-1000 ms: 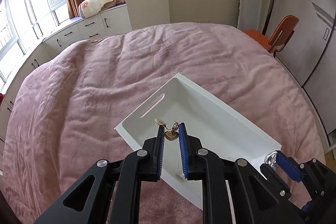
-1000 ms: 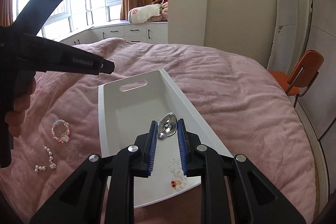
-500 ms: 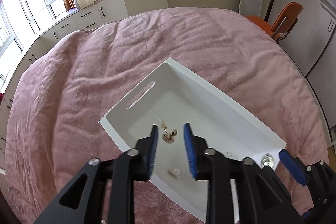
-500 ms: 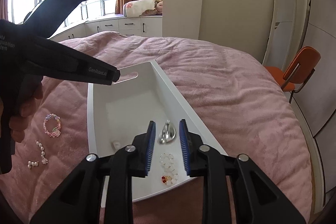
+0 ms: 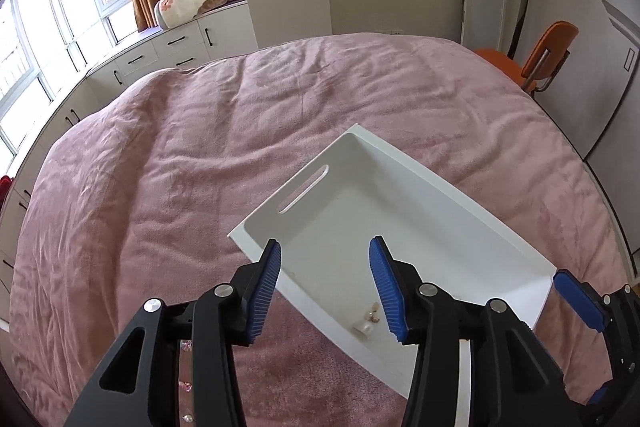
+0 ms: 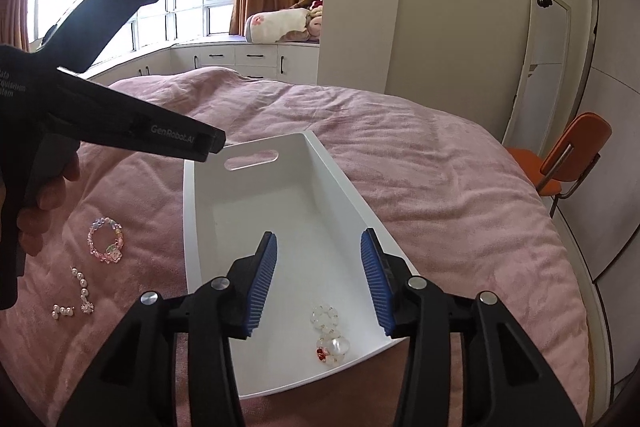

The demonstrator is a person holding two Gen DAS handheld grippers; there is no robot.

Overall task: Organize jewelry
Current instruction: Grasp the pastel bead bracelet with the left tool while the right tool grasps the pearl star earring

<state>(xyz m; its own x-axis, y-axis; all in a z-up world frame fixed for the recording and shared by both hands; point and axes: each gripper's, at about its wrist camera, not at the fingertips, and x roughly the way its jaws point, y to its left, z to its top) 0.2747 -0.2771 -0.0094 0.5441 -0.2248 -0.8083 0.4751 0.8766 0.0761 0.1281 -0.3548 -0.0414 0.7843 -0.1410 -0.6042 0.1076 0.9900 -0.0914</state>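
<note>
Jewelry: one bracelet (image 6: 105, 240) and two pearl pieces (image 6: 82, 287) on blanket (image 6: 420, 167), one white tray (image 6: 191, 227), left claw (image 5: 325, 285) and right claw (image 6: 316, 277) both released

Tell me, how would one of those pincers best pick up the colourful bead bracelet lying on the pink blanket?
Pinch one side of the bracelet's beaded ring, coming straight down from above. It lies flat as an open loop on the soft blanket, so one finger could probably drop inside the loop and the other outside it.

White tray (image 6: 208, 227) on pink bedspread (image 6: 440, 187), pastel bead bracelet (image 6: 106, 241), white pearl pieces (image 6: 82, 287), blue ribbed pads (image 6: 262, 287), orange chair (image 6: 576, 155).
</note>
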